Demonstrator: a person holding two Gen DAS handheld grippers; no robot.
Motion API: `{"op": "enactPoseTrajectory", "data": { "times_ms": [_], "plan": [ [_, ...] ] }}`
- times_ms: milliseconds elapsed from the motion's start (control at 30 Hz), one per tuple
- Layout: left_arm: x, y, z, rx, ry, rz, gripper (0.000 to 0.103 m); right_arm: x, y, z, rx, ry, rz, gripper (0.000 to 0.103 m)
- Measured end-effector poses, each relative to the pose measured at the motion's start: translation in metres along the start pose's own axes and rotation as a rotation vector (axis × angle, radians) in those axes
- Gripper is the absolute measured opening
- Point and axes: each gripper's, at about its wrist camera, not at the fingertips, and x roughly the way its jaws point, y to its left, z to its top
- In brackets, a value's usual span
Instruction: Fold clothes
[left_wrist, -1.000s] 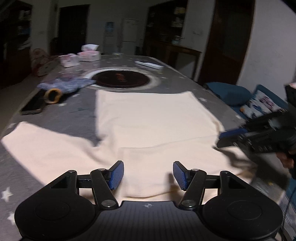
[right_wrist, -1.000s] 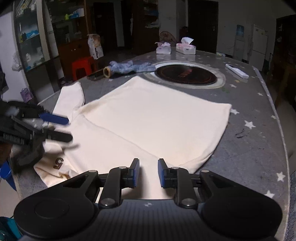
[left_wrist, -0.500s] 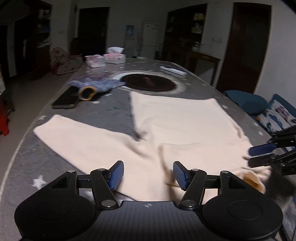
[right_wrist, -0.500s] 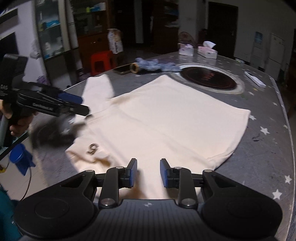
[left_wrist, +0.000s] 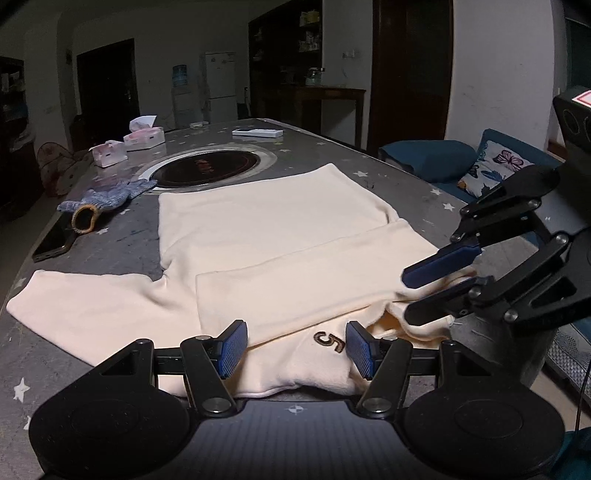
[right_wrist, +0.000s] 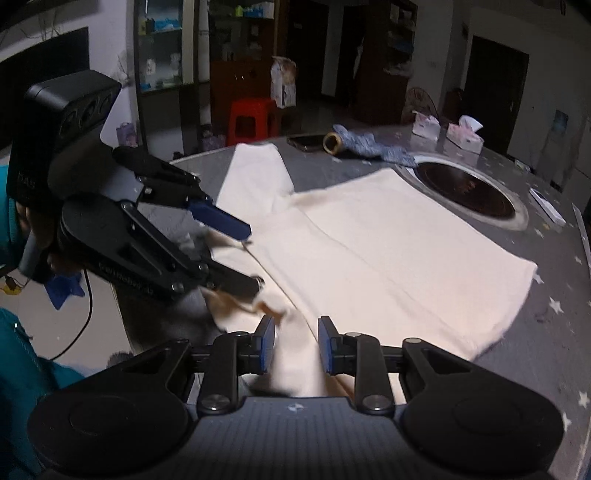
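A cream sweater (left_wrist: 277, 221) lies flat on the grey star-print table (left_wrist: 122, 236). One sleeve (left_wrist: 314, 273) is folded across its body, and the other sleeve (left_wrist: 85, 306) stretches out to the left. My left gripper (left_wrist: 295, 349) is open, its blue pads standing either side of the collar edge with the brown "5" mark (left_wrist: 328, 340). It touches no cloth. My right gripper (left_wrist: 406, 295) is rolled on its side at the near right shoulder. The jaws of the right gripper (right_wrist: 297, 345) stand narrowly apart. Blurred cream cloth shows in the gap, and I see no pad pressing it. The left gripper (right_wrist: 251, 256) is close beside it.
A knit glove (left_wrist: 107, 199) and a dark phone (left_wrist: 53, 242) lie left of the sweater. Behind it are a round black hotplate (left_wrist: 207, 171), tissue boxes (left_wrist: 144, 136) and a white remote (left_wrist: 258, 132). Blue cushions (left_wrist: 428, 158) sit past the right edge. A teal sleeve (right_wrist: 14, 369) is at the left.
Both grippers have travelled along the sweater's near edge to the collar end and rolled. They now sit close together by the "5" mark. Neither jaw gap has visibly changed.
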Motion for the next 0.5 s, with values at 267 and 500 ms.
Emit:
{"op": "enactPoseTrajectory", "data": {
  "times_ms": [267, 500],
  "plan": [
    [-0.009, 0.023, 0.004, -0.048, -0.028, 0.073, 0.062, 0.024, 0.014, -0.006, -0.051, 0.037, 0.041, 0.010],
    [-0.014, 0.068, 0.005, -0.164, -0.028, 0.187, 0.063, 0.014, 0.009, 0.010, -0.045, -0.008, 0.060, 0.010]
  ]
}}
